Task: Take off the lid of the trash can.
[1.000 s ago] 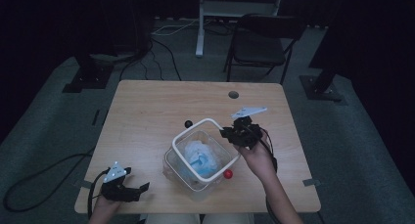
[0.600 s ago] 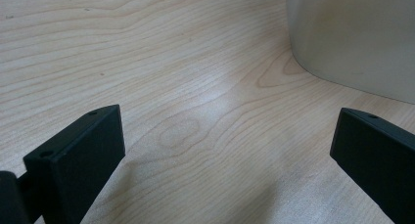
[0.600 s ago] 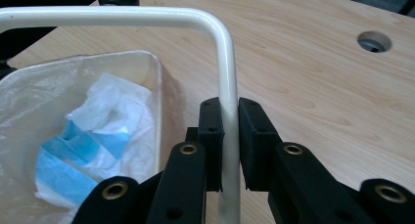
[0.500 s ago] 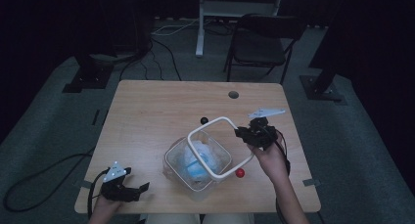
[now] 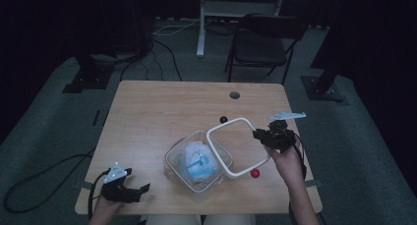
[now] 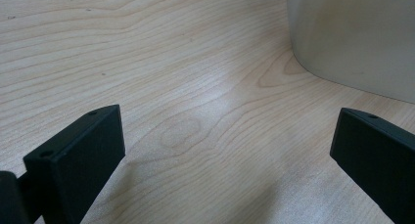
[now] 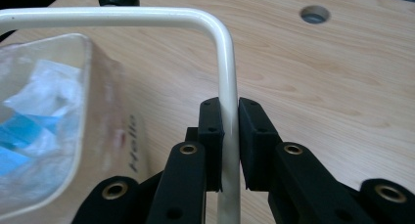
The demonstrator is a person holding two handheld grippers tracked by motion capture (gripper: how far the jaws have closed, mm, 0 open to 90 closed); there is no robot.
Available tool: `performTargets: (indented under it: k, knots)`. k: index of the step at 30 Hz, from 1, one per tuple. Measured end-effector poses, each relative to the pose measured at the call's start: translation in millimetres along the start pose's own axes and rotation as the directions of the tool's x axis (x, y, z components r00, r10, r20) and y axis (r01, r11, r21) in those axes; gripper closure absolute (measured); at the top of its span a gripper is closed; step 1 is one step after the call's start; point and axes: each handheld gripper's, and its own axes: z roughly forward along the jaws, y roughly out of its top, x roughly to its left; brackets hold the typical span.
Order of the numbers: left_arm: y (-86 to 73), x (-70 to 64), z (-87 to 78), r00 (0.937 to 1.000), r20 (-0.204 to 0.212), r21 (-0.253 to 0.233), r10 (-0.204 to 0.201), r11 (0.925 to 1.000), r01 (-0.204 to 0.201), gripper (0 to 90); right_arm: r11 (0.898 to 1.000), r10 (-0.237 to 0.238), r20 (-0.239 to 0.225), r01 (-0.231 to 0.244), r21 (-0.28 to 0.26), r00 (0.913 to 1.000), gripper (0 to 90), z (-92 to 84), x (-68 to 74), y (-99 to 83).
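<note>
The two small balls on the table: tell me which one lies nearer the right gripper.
The red ball, just below the lifted white lid that the right gripper holds; the black ball lies farther back.

High view is looking forward and down, far off, over the whole surface point(image 5: 162, 112). Both claw views are looking along their jaws, close; all are sharing the container point(image 5: 194, 163).

A dim recording lab, this: one bare wooden table point(image 5: 162, 112) on grey carpet point(image 5: 49, 136), black stand bases point(image 5: 86, 80) flanking its far corners, cables point(image 5: 162, 43) snaking across the floor, a folding chair point(image 5: 263, 43) parked behind.
</note>
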Motion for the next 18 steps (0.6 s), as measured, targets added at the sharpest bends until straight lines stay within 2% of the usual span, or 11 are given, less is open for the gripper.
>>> performTargets:
  k: [11, 18]
  knots:
    - [-0.1, 0.1, -0.1, 1.0000, 0.000, 0.001, -0.001, 1.0000, 0.001, 0.3, 0.999, 0.048, 0.048, -0.048, -0.004, 0.9977, 80.7, -9.9, -24.9, -15.0]
    - [-0.1, 0.4, -0.2, 1.0000, 0.002, 0.001, -0.003, 1.0000, 0.003, 0.3, 0.996, 0.087, 0.086, -0.089, 0.013, 0.9924, 80.7, -12.4, -42.9, -30.6]
